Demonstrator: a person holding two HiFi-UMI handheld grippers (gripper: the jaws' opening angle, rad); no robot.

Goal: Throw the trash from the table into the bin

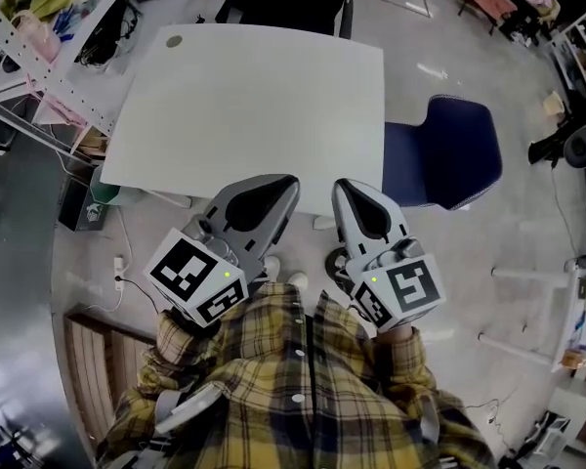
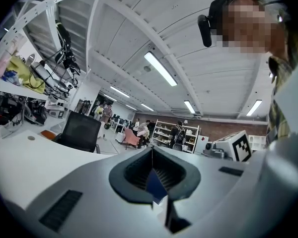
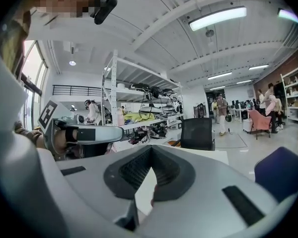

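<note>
White table (image 1: 254, 106) stretching ahead of two grippers.
Left gripper (image 1: 289, 183) and right gripper (image 1: 341, 185) are pointing forward, jaws closed, holding nothing; a greenish container (image 1: 104, 191), perhaps the bin, is sitting mostly hidden under the table's left edge.

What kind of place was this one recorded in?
Probably an open-plan lab or workshop office: a white table, metal shelving loaded with cables and gear, and a black office chair.
</note>
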